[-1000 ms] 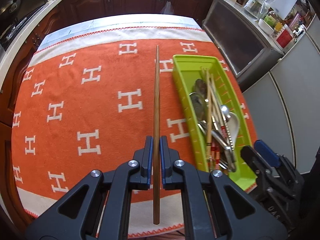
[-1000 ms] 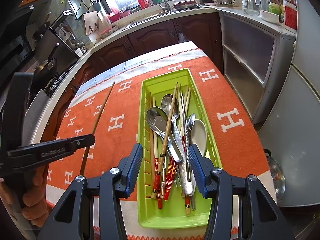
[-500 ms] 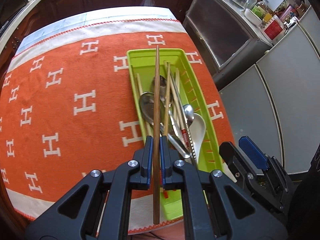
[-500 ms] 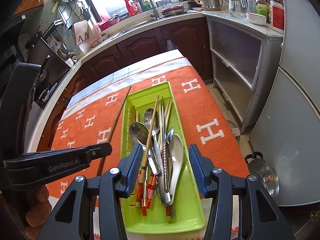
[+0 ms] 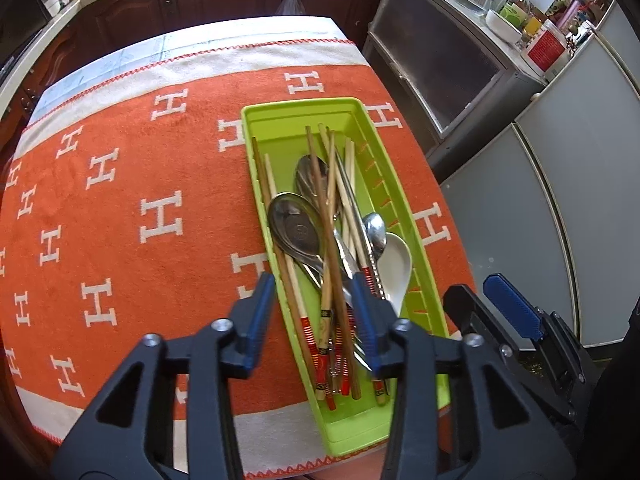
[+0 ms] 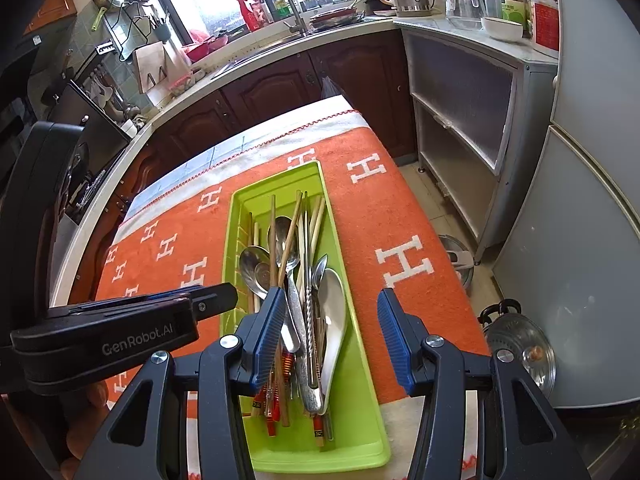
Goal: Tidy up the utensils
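A lime green tray (image 5: 360,112) (image 6: 362,360) lies on an orange towel and holds several chopsticks, metal spoons and a white ceramic spoon (image 5: 396,264) (image 6: 334,312). A long brown chopstick (image 5: 326,236) lies on top of the pile. My left gripper (image 5: 316,312) is open and empty just above the tray's near half. My right gripper (image 6: 332,336) is open and empty above the tray's near end. The left gripper's body (image 6: 120,328) shows at the left of the right wrist view.
The orange towel with white H marks (image 5: 120,220) (image 6: 400,240) covers the table. Dark kitchen cabinets (image 6: 280,80) stand behind, a grey cabinet (image 6: 460,100) and fridge (image 6: 580,200) to the right. A metal pot lid (image 6: 520,352) lies on the floor.
My left gripper carried the long brown chopstick rightward over the tray and opened. The chopstick now lies in the tray. The right gripper stayed open and drew back a little.
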{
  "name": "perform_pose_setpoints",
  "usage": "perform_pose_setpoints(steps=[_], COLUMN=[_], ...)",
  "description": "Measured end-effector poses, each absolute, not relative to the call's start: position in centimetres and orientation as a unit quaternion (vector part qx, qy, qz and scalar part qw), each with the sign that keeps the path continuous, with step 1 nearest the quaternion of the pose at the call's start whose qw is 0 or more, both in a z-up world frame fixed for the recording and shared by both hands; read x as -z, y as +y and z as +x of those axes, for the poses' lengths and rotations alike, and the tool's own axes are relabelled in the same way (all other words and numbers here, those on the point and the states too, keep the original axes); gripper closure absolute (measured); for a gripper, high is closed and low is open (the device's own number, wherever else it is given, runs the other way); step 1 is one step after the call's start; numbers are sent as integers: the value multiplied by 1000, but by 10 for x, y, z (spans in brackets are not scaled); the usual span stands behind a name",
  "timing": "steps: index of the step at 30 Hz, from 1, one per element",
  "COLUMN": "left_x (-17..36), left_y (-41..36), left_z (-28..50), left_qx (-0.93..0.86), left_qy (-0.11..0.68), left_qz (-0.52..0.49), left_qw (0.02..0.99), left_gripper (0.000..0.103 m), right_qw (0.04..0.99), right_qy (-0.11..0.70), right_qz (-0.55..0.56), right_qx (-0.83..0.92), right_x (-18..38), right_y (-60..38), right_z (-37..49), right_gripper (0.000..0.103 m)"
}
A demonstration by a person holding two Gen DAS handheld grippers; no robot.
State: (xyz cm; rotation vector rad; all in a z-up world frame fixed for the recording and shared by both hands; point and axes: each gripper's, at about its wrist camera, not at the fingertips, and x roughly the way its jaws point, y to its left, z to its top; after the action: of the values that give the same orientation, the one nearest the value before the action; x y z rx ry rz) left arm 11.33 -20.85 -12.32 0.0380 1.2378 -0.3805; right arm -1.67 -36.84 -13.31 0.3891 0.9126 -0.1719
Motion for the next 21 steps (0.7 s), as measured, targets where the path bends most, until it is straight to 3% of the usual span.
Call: perform_pose_setpoints(steps=[14, 21], left_x=[111, 106], left_y=[-179, -150], left_z=[104, 94], left_qx=[166, 162], left_qy=[550, 530], left_qz=[21, 42], left_qw=[818, 831], left_gripper=[48, 37], right_qw=[875, 875], right_qy=[443, 449], right_qz=[178, 167], right_qx=[77, 67], right_x=[135, 133], right_y=[-354, -338], right_z=[-16, -16], right_gripper=[54, 50])
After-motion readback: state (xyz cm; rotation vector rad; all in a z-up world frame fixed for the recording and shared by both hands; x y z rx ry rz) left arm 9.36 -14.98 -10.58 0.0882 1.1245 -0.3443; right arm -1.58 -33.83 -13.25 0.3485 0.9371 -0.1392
